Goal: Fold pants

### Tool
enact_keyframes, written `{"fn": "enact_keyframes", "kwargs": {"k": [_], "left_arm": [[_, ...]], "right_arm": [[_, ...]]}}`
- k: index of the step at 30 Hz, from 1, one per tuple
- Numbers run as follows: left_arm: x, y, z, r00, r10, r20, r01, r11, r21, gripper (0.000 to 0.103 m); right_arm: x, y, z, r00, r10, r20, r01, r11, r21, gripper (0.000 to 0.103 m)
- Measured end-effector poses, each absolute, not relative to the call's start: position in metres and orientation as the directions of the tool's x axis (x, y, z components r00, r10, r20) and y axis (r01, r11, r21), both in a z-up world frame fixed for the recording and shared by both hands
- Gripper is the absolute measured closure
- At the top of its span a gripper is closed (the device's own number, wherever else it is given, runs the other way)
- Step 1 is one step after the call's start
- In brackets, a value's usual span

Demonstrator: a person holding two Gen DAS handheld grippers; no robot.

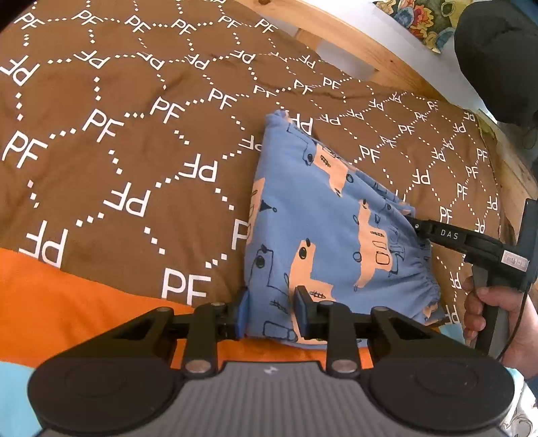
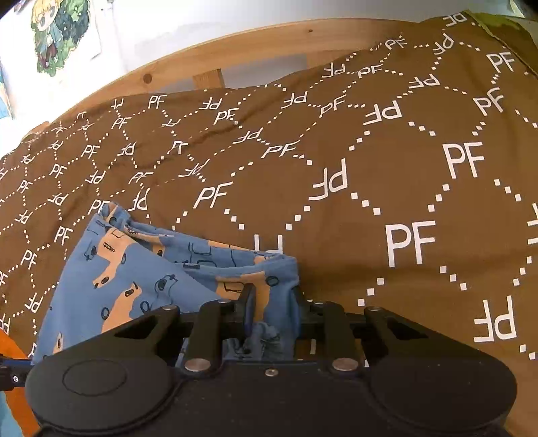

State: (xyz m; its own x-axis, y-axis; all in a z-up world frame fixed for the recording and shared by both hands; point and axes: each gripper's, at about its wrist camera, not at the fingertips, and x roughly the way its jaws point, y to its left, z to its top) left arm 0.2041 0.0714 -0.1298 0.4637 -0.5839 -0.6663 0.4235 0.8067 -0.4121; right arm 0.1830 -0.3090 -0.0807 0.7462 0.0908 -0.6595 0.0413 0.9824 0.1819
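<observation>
The pants (image 1: 319,228) are blue with orange vehicle prints, folded into a compact shape on the brown "PF" bedspread (image 1: 117,134). My left gripper (image 1: 270,312) is around their near edge, with cloth between its blue pads (image 1: 243,312). My right gripper (image 1: 415,225) enters from the right, its tip at the pants' waistband side. In the right wrist view the pants (image 2: 134,279) lie at lower left, and my right gripper (image 2: 272,302) has bunched blue cloth between its fingers.
A wooden bed frame (image 1: 353,43) runs along the far edge, also in the right wrist view (image 2: 235,47). An orange blanket (image 1: 50,302) lies under the near edge. A dark cushion (image 1: 497,57) sits at far right. A sticker (image 2: 57,30) hangs on the wall.
</observation>
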Motion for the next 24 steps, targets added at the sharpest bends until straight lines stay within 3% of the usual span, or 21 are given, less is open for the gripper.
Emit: {"fn": "enact_keyframes", "kwargs": {"k": [8,15,24], "left_arm": [[0.205,0.070,-0.130,0.470,-0.575,-0.670,0.428,0.812,-0.397,0.072],[0.205,0.069,-0.131,0.471,-0.574,-0.670,0.429,0.813,-0.395,0.073],[0.194,0.065,-0.120,0.514,-0.575,-0.637,0.485,0.807,-0.337,0.088]], "right_arm": [[0.173,-0.299,-0.080,0.775,0.051,-0.630,0.042,0.990,0.131,0.097],[0.160,-0.283,-0.072,0.808,-0.006,-0.590,0.028,0.999,0.028,0.099],[0.143,-0.267,-0.062,0.850,-0.049,-0.524,0.027,0.998,-0.048,0.100]]}}
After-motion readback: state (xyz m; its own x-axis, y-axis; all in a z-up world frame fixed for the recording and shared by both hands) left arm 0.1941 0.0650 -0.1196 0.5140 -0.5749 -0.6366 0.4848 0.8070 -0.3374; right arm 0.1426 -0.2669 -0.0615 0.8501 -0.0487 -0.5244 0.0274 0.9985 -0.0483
